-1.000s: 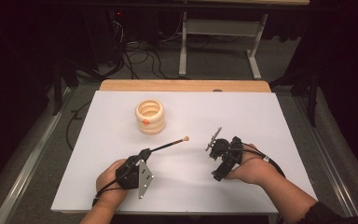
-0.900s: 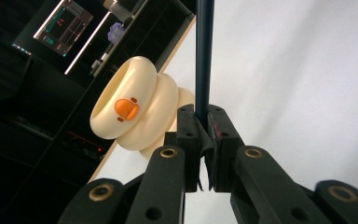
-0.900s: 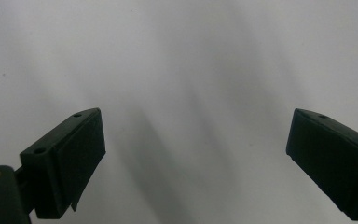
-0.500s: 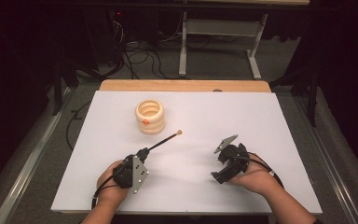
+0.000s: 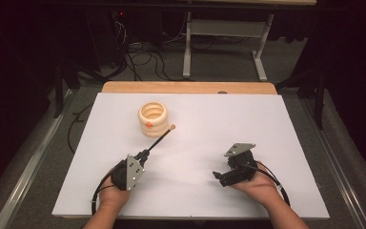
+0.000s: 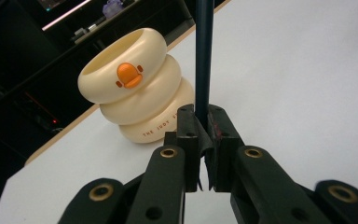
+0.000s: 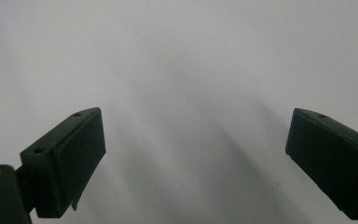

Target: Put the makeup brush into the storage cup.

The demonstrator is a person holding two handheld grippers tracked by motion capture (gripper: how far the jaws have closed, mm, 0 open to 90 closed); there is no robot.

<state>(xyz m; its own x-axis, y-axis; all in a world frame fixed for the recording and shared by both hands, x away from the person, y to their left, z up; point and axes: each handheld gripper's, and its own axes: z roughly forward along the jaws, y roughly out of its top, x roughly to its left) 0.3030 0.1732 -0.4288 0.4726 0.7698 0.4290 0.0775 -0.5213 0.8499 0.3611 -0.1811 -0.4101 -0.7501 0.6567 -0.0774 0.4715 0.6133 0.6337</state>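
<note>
A cream ringed holder (image 5: 153, 118) with an orange duck mark (image 6: 128, 75) stands upright on the white table (image 5: 267, 124), left of centre. My left gripper (image 5: 144, 153) is shut on a thin dark stick (image 5: 158, 140) whose pale tip (image 5: 172, 127) points toward the holder's right side. In the left gripper view the stick (image 6: 203, 60) rises straight from between the closed pads, beside the holder (image 6: 137, 95). My right gripper (image 5: 218, 177) rests low at the front right, held in a hand. Its jaws (image 7: 196, 158) stand wide open over bare white table, nothing between them.
A wooden strip (image 5: 188, 87) runs along the table's far edge. Beyond it are cables (image 5: 143, 52) on the floor and a white metal stand (image 5: 224, 43). A metal rail (image 5: 33, 157) runs along the left side.
The right hand pulled back toward the front edge and turned its gripper downward. The left gripper, stick in its jaws, drew back toward the front-left, its tip now right of the holder.
</note>
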